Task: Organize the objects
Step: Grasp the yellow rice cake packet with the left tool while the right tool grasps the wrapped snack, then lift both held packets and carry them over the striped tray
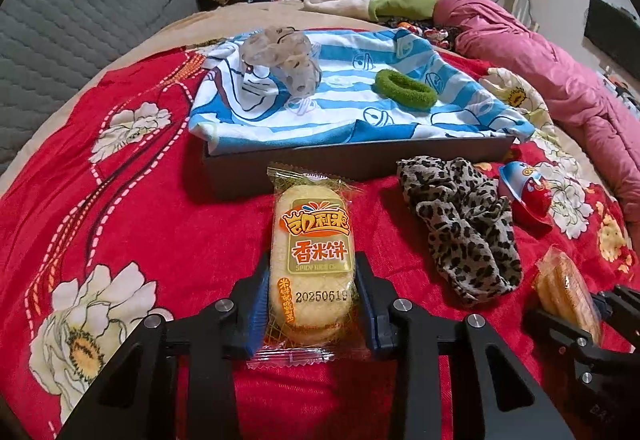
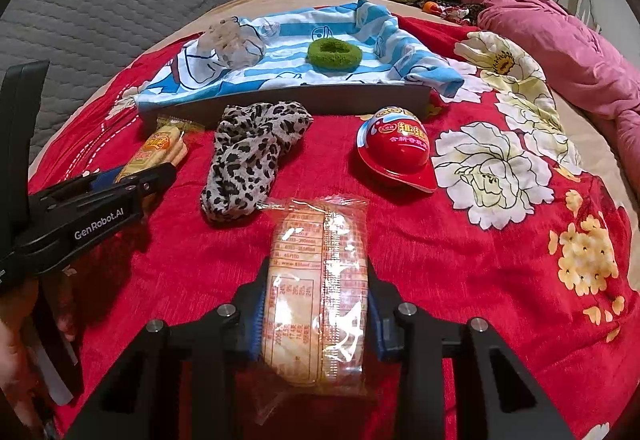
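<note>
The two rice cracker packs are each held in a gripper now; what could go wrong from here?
1. The left gripper and right gripper are shut on brittle rice cracker packs; a hard squeeze may crack them.
2. The box is draped with a loose striped cloth bearing two scrunchies; dropped packs may slide off.
3. The leopard scrunchie lies close and could snag.

Both wrist views close, angled down over bedspread — sharing tray.
</note>
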Tool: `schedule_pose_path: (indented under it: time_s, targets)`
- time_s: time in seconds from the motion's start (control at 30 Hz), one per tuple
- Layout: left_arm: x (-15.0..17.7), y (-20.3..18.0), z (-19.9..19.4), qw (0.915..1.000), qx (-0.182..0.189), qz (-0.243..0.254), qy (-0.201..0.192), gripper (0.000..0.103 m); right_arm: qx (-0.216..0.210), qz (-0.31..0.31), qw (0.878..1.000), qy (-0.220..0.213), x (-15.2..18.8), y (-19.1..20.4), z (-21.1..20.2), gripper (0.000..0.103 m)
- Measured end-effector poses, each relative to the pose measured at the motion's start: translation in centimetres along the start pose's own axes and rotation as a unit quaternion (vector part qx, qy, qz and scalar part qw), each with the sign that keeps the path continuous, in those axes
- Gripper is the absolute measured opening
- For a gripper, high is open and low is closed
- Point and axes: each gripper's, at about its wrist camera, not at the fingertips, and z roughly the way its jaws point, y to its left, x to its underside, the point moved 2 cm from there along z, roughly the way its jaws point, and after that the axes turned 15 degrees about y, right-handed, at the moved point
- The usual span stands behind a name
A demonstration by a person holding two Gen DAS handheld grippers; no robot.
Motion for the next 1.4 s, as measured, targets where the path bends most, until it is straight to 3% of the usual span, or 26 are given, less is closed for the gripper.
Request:
schedule_pose_path:
  time_s: [0.5,1.4]
  targets:
    - [2.0,0.0,-4.4,0.9994,-0.009,-0.009,-0.032,0.039,-0.002,-0.011,1.000,-0.021,1.4,1.1,-3.4,0.039]
    - [6.1,-1.5,-15.4,0.9941,-0.026,-0.008,-0.105,0.039,-0.001,-0.033,0.995,-0.099,5.0,2.6,-12.1,0.039]
